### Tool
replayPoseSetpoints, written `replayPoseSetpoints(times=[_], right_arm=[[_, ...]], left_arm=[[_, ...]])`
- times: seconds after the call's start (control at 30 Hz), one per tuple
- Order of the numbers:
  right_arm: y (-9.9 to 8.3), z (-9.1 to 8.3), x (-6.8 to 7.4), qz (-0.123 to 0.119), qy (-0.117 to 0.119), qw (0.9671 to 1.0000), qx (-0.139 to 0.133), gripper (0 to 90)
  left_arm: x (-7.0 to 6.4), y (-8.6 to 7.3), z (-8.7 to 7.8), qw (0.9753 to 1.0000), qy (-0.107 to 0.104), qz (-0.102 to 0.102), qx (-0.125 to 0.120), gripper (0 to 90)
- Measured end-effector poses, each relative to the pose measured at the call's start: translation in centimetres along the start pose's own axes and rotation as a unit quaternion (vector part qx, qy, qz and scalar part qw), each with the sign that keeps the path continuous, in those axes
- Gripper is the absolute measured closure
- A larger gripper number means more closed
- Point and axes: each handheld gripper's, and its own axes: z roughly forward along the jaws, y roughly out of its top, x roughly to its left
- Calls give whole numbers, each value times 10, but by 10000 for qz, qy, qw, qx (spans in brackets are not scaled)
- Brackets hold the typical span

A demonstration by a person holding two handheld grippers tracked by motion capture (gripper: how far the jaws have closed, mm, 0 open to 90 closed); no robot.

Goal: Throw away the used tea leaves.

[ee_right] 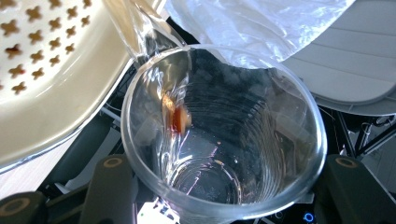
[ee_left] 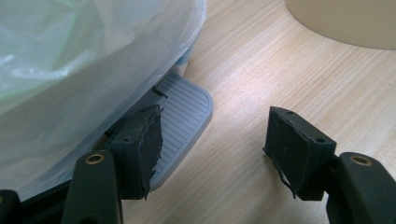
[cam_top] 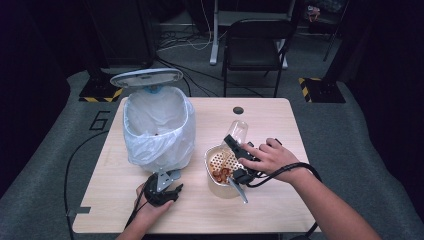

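Pale wood-grain surface (cam_top: 280,200). Toward left edge: small pedal bin (cam_top: 159,127), crinkled translucent liner, round grey lid (cam_top: 146,77) raised. Ribbed grey pedal (ee_left: 182,123) at bin foot, facing near edge.

Left gripper (cam_top: 161,192) near front edge, jaws spread, one jaw over pedal, other above bare wood.

Right gripper (cam_top: 243,150) mid-surface, jaws pinching clear ridged plastic cup (ee_right: 224,140), tilted over cream perforated colander (cam_top: 220,167) holding reddish-brown bits (cam_top: 221,174).
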Motion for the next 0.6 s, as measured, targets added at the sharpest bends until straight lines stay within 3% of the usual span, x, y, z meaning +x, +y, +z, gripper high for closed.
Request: replayPoseSetpoints(times=[0.07,0.2,0.23,0.27,0.6], right_arm=[[0,0,1,-63,-259,9996,59,431],[0,-1,6,29,84,10000,6,431],[2,-2,9,355,53,9993,106,431],[1,-1,4,25,101,9999,-7,432],[-1,-2,2,50,52,10000,4,431]], left_arm=[[0,0,0,10000,29,5,-16,362],[0,0,0,10000,13,5,-11,362],[0,0,0,10000,-8,3,9,362],[0,0,0,10000,0,-2,1,363],[0,0,0,10000,1,-4,-1,363]])
